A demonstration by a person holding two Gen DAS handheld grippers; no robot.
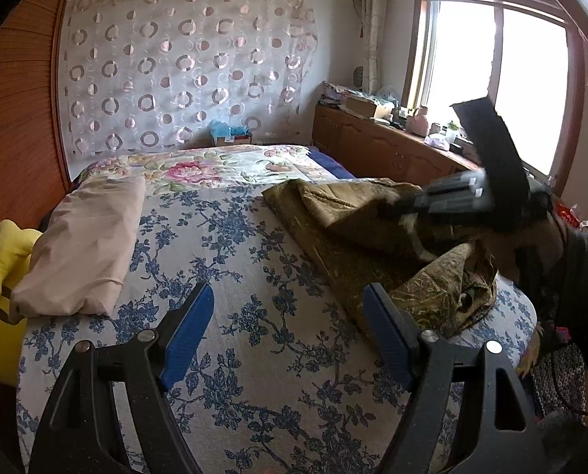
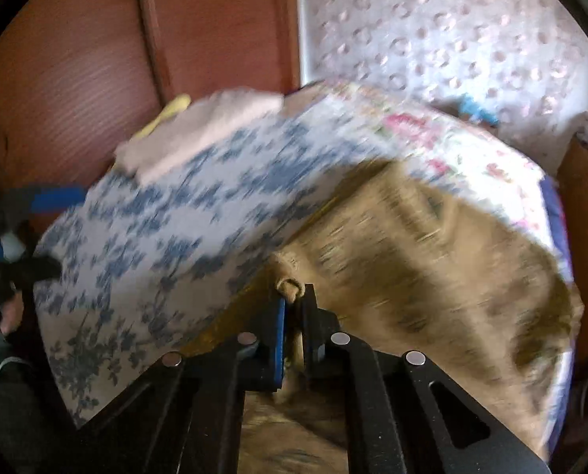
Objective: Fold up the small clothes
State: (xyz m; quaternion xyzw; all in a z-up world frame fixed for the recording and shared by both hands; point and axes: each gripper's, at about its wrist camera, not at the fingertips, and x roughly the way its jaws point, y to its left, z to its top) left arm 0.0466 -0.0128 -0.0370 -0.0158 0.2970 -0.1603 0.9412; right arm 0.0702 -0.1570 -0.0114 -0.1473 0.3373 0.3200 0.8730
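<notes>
We have the right claw [image 2: 294, 300] clamped on a bunched edge of the olive patterned garment [image 2: 432, 260], a small knot of cloth pinched between its blue pads; we judge this is the corner we need to lift so the piece can be drawn out flat or turned over for a fold. The garment lies rumpled on the bed [image 1: 254, 355], at about three o'clock of the blue-flowered sheet in the left wrist view, heaped near the bed's right edge with one flap spread toward twelve o'clock. Our left claw [image 1: 290, 335] hangs above the bare sheet at six o'clock of that view, its jaws standing wide apart with nothing between them, probably kept free so it can take a second corner once the first is raised. A folded beige cloth [image 1: 84, 245] rests at nine o'clock by the wooden headboard, well apart from the garment, seemingly parked out of the working space. As for containers, a small box [image 1: 232, 136] with blue material in it sits beyond the bed at twelve o'clock against the curtain; what the blue stuff is we cannot tell. The right wrist view is motion-blurred, so finer detail of the cloth is lost.
</notes>
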